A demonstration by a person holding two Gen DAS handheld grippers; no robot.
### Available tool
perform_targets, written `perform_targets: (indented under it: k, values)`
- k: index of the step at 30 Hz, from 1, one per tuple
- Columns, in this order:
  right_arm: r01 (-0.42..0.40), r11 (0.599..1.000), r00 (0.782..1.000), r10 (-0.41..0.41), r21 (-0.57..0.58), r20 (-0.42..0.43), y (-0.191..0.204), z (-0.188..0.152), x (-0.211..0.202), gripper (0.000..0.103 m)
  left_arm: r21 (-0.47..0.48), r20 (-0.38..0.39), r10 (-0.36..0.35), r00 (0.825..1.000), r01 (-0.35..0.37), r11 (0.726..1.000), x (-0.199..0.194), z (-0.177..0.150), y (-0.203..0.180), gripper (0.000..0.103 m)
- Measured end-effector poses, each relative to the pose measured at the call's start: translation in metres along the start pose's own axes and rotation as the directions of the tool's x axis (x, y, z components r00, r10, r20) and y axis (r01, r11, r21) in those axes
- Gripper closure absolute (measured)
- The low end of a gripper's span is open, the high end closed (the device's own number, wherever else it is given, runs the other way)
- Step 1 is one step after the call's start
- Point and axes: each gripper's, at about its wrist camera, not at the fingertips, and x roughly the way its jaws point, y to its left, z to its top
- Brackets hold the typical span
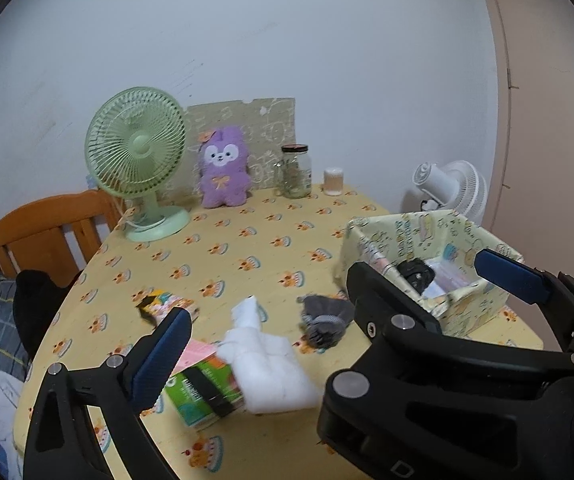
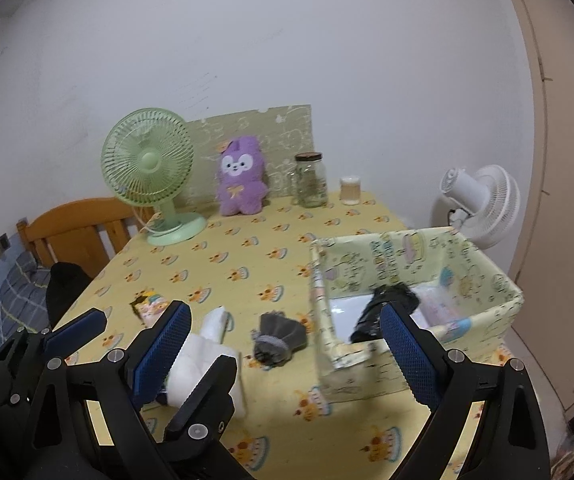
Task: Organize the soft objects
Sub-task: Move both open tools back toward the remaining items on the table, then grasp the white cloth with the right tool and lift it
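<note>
both grippers (image 1: 327, 320) (image 2: 287, 352) (2) wide apart, empty

Both views set above the near table (image 1: 247, 240) edge, angled down and forward toward the back wall. Left wrist view placed further left and nearer the white cloth (image 1: 271, 372); right wrist view further right, nearer the box (image 2: 419, 280). Shared: green fan (image 2: 149, 160), plush (image 2: 242, 178), jar (image 2: 310, 180), grey item (image 2: 277, 336), box.
</note>
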Motion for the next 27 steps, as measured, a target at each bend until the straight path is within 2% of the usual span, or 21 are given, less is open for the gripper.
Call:
perform_targets:
  k: [15, 19, 27]
  values:
    - [-0.059, 0.998, 0.996, 0.058, -0.023, -0.068, 0.033, -0.027, 0.029, 0.006, -0.063, -0.07, 0.053, 0.996, -0.057, 0.996, 0.016, -0.032, 0.035, 0.004]
    - [-0.066, 0.998, 0.994, 0.064, -0.022, -0.088, 0.037, -0.034, 0.039, 0.006, -0.06, -0.089, 0.107, 0.99, -0.112, 0.992, 0.022, -0.038, 0.041, 0.004]
    - [-0.082, 0.996, 0.986, 0.077, -0.031, -0.151, 0.046, -0.042, 0.062, 0.01, -0.08, -0.151, 0.139, 0.979, -0.153, 0.985, 0.038, -0.049, 0.056, 0.008]
